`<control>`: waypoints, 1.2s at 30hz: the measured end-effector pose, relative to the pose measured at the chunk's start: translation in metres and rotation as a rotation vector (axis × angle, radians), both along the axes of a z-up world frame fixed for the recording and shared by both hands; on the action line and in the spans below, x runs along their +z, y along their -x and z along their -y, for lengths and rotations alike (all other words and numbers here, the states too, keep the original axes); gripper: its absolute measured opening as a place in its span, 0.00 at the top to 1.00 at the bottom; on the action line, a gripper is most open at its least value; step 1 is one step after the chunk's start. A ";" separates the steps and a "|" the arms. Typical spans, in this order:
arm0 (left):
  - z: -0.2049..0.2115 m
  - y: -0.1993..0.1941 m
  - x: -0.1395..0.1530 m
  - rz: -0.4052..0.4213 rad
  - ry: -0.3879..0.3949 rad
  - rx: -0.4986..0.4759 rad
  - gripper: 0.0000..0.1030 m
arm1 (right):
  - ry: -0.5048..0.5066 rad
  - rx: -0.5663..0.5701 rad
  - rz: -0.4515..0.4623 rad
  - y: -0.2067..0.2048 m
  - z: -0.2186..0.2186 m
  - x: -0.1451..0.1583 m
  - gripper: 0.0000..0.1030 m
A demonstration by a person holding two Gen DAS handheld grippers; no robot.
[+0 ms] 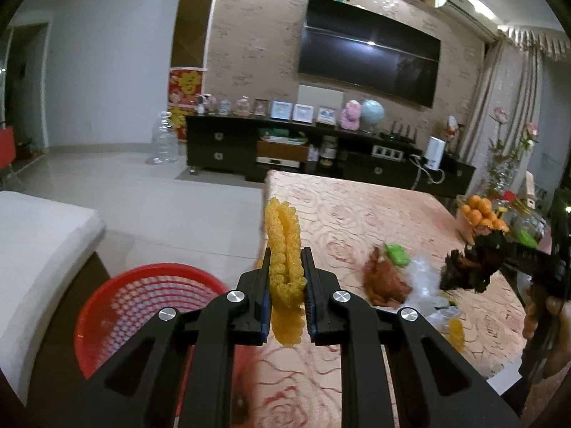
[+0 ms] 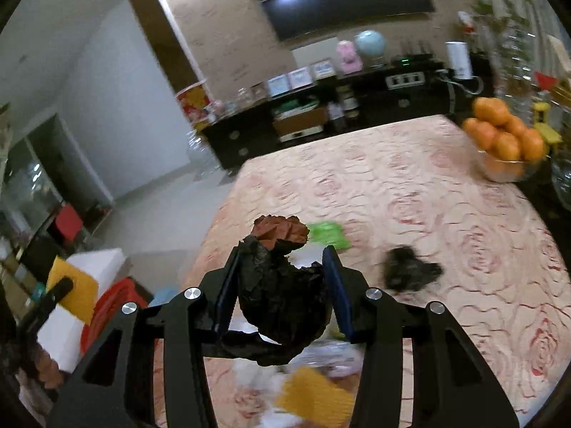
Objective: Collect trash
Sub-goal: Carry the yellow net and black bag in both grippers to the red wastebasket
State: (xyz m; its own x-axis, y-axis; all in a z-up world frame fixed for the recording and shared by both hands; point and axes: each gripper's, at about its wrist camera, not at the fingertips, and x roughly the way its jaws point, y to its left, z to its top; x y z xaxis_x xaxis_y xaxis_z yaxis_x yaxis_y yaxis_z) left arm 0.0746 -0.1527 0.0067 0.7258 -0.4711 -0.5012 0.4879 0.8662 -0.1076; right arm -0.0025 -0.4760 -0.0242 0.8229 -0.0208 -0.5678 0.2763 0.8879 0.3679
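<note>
My left gripper (image 1: 285, 260) is shut on a yellow foam net (image 1: 283, 249) and holds it above the table's left edge, right of a red mesh basket (image 1: 142, 296) on the floor. My right gripper (image 2: 283, 260) is shut on a black crumpled wad (image 2: 282, 299), raised over the table; it also shows in the left wrist view (image 1: 471, 264). On the table lie a brown crumpled paper (image 1: 385, 278), a green wrapper (image 2: 326, 233), clear plastic (image 1: 424, 274), another yellow foam piece (image 2: 314, 392) and another black wad (image 2: 410, 273).
The table (image 2: 410, 185) has a pink rose-patterned cloth. A glass bowl of oranges (image 2: 503, 139) stands at its far right by vases. A white cushion (image 1: 35, 249) lies left of the basket. A dark TV cabinet (image 1: 321, 153) stands behind.
</note>
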 end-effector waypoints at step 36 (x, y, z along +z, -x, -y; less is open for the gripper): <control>-0.113 -0.056 -0.048 -0.208 -0.083 0.265 0.79 | 0.019 0.671 -0.140 -0.152 -0.257 -0.012 0.40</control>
